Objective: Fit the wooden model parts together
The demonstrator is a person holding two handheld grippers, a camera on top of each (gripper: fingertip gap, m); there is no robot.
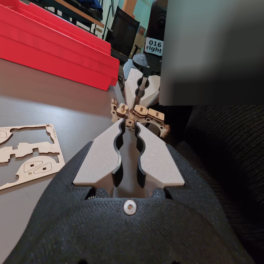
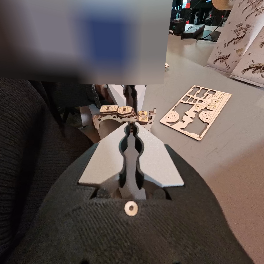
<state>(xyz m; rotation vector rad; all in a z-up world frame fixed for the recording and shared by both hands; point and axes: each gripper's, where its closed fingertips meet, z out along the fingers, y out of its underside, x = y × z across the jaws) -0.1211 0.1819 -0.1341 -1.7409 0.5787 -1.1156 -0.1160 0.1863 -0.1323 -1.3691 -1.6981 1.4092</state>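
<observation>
A small wooden model (image 1: pixel 140 114) with several engraved oval plates on top and an arch below hangs in the air between my two grippers. My left gripper (image 1: pixel 129 123) is shut on a small block with a square hole at the model's near side. My right gripper (image 1: pixel 134 105) faces it from the far side, jaws nearly together on the model's top. In the right wrist view my right gripper (image 2: pixel 131 123) pinches a thin tab under the model (image 2: pixel 122 114), and the left gripper (image 2: pixel 130 98) shows behind it.
A punched-out wooden parts sheet (image 1: pixel 28 154) lies flat on the grey table (image 1: pixel 57 102); it also shows in the right wrist view (image 2: pixel 195 114). Red bins (image 1: pixel 57 47) stand at the back left. Printed instruction sheets (image 2: pixel 235 42) stand far right. A dark knit sleeve (image 2: pixel 28 135) is close by. My left and right fingertips are right by each other.
</observation>
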